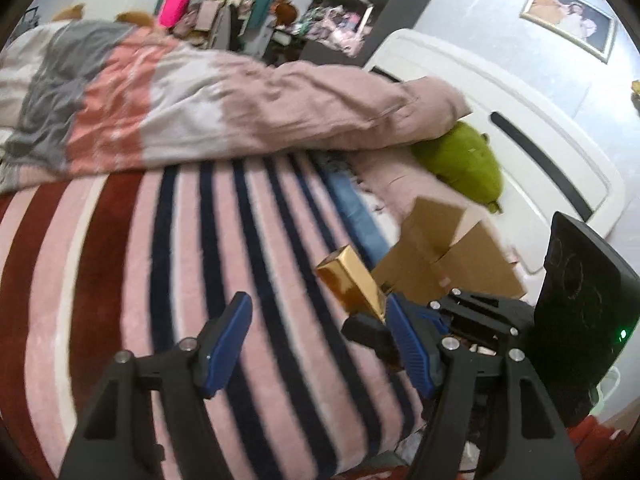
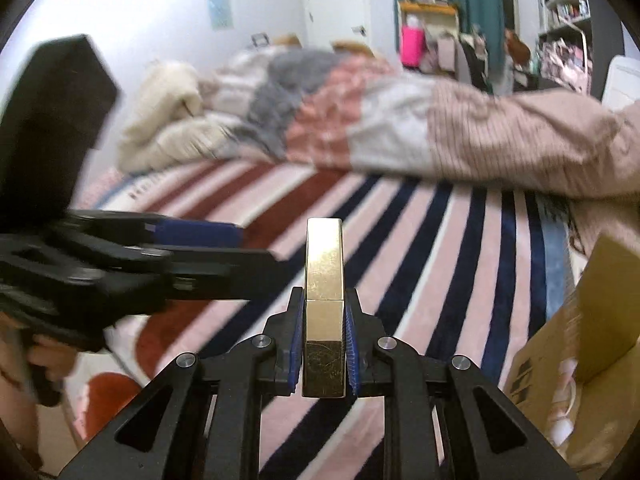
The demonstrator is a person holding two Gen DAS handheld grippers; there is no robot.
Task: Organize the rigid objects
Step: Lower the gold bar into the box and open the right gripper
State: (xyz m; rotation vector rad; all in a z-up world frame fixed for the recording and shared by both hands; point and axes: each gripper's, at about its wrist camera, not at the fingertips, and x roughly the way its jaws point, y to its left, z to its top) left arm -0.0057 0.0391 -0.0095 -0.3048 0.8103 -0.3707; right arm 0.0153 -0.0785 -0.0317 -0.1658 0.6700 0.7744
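closest to the lens in the right wrist view, our right gripper [image 2: 324, 344] had its blue pads pressed against both long sides of the gold box [image 2: 324, 300], which stood upright between them, held low so most of it rose free above the fingers. we judged that grip was chosen to keep the slick, hard-edged box from twisting on the way over. it hung in the air above the striped blanket [image 2: 420, 240], touching nothing else. the cardboard box [image 2: 560, 380], flaps up and open, sat at about four o'clock in that view, likely where the gold box was meant to go. our left gripper [image 1: 320, 336] carried nothing, jaws spread wide, waiting over the blanket; from its camera the gold box [image 1: 352, 284] showed at about two o'clock, with the cardboard box [image 1: 460, 264] just beyond it and a green plush toy [image 1: 460, 160] farther off by the duvet [image 1: 240, 108].
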